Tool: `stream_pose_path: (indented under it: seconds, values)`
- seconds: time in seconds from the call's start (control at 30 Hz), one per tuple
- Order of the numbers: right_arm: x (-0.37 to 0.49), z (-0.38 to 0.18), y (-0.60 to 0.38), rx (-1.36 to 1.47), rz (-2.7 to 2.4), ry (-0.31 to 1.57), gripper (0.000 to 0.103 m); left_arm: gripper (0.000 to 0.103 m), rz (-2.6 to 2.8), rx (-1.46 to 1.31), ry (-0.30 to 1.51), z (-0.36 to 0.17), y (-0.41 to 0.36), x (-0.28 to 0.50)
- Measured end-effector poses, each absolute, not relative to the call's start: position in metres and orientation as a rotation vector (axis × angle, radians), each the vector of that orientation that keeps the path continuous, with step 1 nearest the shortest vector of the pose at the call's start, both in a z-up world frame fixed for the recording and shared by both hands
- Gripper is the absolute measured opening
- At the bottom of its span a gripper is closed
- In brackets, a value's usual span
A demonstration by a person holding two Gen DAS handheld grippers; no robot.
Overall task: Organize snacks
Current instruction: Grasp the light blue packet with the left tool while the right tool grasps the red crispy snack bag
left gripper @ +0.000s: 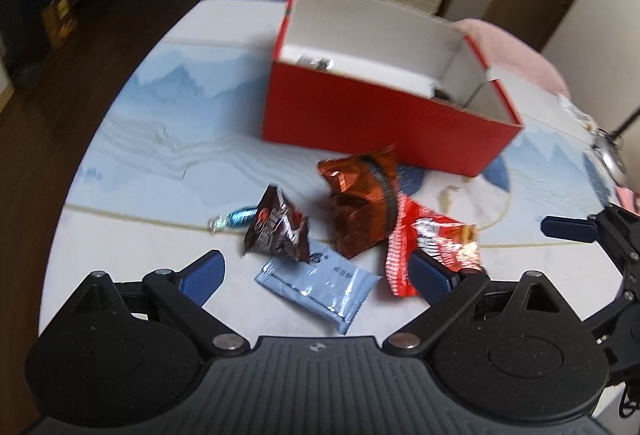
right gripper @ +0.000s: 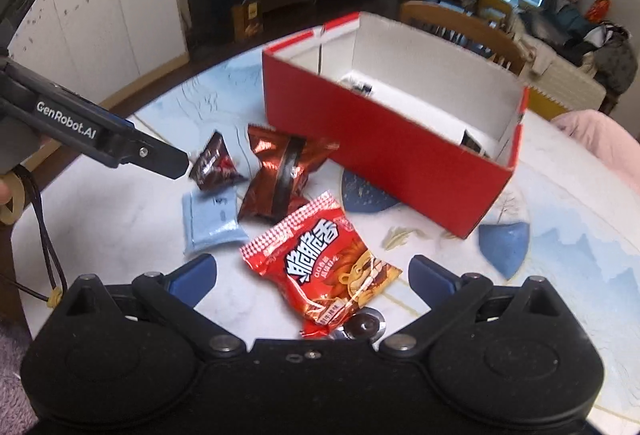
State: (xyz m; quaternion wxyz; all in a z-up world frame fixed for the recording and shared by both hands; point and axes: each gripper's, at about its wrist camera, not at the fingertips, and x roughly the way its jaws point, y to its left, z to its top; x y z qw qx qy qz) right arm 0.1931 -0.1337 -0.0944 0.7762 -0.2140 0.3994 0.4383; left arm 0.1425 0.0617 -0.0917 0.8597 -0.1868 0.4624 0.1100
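Both units hover over the tabletop [right gripper: 580, 235], nothing held. Left hand-held gripper [left gripper: 316, 273]: jaws wide, above the pale blue packet [left gripper: 316, 285]. Right hand-held gripper [right gripper: 312, 277]: jaws wide, straddling the red noodle snack bag [right gripper: 320, 263].

Snacks lie loose in front of the open red box [right gripper: 384, 151]: small dark triangular packet [right gripper: 214, 165], copper foil bag [right gripper: 280, 175], blue wrapped candy [left gripper: 236, 217]. Box already holds some items, too blurred to identify.
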Motion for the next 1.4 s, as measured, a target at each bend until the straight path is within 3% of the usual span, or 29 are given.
stream_pose_path:
  seconds: [0.43,0.87,1.13,1.23,1.4]
  values:
    - [0.211,-0.136,-0.098,-0.796,1.143,0.854,0.1,0.099,0.388,-0.545,1.131,-0.137,0.061,0.182]
    - [0.224,-0.159,-0.08,-0.871,1.205,0.88,0.097,0.097,0.472,-0.661,1.217,-0.162,0.07,0.197]
    - [0.227,-0.169,-0.073,-0.88,1.192,0.902,0.092,0.089,0.501,-0.66,1.227,-0.166,0.072,0.199]
    - [0.228,-0.17,-0.072,-0.876,1.178,0.915,0.084,0.081,0.497,-0.631,1.228,-0.164,0.069,0.201]
    - [0.223,-0.167,-0.074,-0.88,1.162,0.907,0.079,0.058,0.497,-0.514,1.248,-0.162,0.056,0.202]
